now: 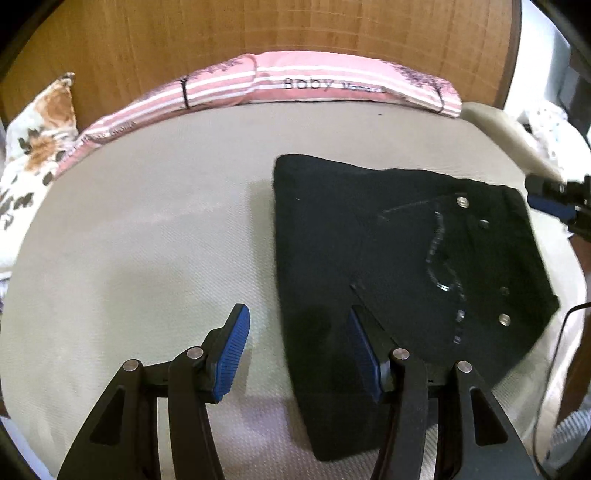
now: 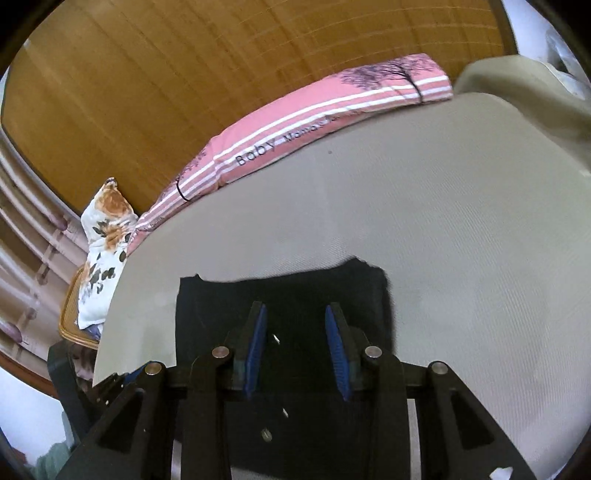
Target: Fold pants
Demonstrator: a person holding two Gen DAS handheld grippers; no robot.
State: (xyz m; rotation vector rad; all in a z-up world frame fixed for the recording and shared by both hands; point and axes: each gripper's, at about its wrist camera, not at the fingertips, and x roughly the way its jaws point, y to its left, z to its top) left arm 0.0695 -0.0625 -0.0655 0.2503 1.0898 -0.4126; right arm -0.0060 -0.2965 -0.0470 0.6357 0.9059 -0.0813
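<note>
Beige mattress (image 1: 147, 240) under folded black pants (image 1: 388, 258), wooden headboard (image 1: 258, 29) behind; both grippers' jaws spread, empty.

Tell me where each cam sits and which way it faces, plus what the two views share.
Left wrist: on the left tongs, angled down at the bed; folded black pants lie partly under its open fingers; right tongs show at the right edge.
Right wrist: on the right tongs, angled down over the pants, open and empty.
Shared: pants, bed, pink pillow, floral pillow, wooden headboard.
</note>
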